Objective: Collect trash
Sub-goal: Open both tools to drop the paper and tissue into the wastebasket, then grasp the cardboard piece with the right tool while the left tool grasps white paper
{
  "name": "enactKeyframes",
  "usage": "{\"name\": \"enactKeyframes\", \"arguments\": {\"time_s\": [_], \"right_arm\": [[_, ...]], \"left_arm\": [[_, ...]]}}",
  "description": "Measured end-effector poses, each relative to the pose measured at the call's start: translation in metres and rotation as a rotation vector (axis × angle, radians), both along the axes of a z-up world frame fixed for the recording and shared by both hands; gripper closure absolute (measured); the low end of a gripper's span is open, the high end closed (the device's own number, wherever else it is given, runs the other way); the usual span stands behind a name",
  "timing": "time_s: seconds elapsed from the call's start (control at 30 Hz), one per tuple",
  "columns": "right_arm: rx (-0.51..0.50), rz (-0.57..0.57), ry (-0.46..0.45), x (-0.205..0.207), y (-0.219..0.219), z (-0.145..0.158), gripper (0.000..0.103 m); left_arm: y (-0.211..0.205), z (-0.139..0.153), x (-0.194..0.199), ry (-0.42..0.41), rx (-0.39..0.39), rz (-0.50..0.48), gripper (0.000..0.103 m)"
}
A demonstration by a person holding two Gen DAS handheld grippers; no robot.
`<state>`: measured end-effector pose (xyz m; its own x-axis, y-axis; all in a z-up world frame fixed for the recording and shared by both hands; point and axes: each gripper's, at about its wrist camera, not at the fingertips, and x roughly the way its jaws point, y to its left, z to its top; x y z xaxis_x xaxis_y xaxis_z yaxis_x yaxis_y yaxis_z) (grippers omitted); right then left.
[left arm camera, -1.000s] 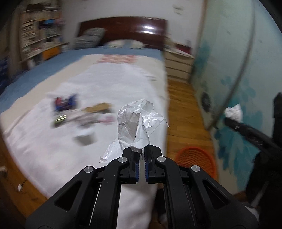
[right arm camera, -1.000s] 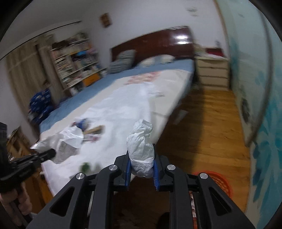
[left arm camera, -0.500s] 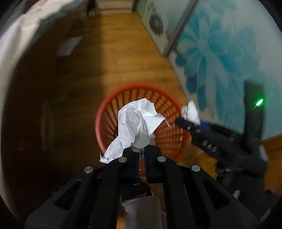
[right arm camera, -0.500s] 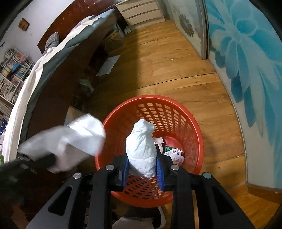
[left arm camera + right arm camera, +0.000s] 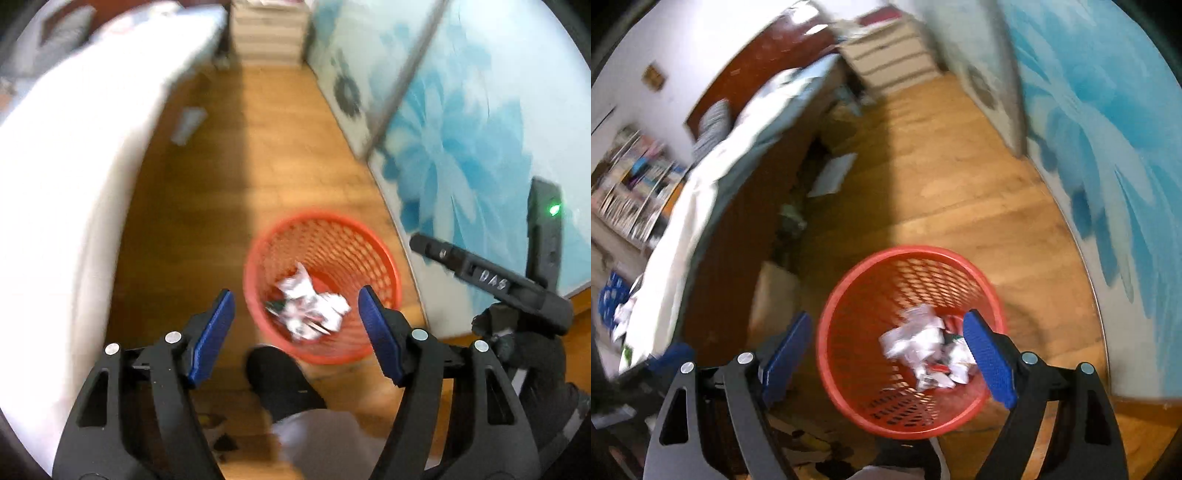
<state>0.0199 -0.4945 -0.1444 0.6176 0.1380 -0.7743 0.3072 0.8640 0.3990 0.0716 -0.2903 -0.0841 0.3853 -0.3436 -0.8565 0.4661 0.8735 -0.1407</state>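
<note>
Now, from my left tool (image 5: 295,317), spread wide and empty, the trash (image 5: 310,310) sits in the basket (image 5: 384,273) at 12 o'clock. My right tool (image 5: 886,354) gapes too; I'd lift straight clear.

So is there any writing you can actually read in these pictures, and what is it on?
"DAS": pale letters on the side of the black right claw, seen from the left wrist view.
Crumpled white wrappers in the round red plastic mesh basket: bits of colour print, too blurred to read.
Book spines on the wooden bookshelf: too small and blurred.
Nothing else readable.
</note>
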Motion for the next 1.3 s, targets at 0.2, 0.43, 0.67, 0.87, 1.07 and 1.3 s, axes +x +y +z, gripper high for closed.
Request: {"name": "enactKeyframes", "arguments": {"time_s": [0.2, 0.43, 0.67, 0.87, 1.07, 1.3], "right_arm": [[-0.128, 0.203, -0.15, 0.027, 0.091, 0.111, 0.019], [-0.16, 0.436, -0.255, 0.08, 0.235, 0.197, 0.019], [-0.117, 0.623, -0.133, 0.189, 0.375, 0.185, 0.024], [-0.143, 0.586, 0.072, 0.262, 0.431, 0.131, 0.041], [-0.032, 0.577, 0.145, 0.282, 0.442, 0.1, 0.075], [0.033, 0.554, 0.058, 0.282, 0.433, 0.099, 0.092]], "left_arm": [[0.108, 0.117, -0.028, -0.224, -0.056, 0.152, 0.023], [0.248, 0.141, -0.037, -0.3, -0.066, 0.396, 0.021], [0.333, 0.095, -0.03, -0.227, -0.097, 0.548, 0.021], [0.357, 0.092, -0.024, -0.26, -0.041, 0.537, 0.021], [0.383, 0.09, -0.007, -0.243, -0.051, 0.546, 0.021], [0.411, 0.084, 0.025, -0.231, -0.023, 0.575, 0.021]]}}
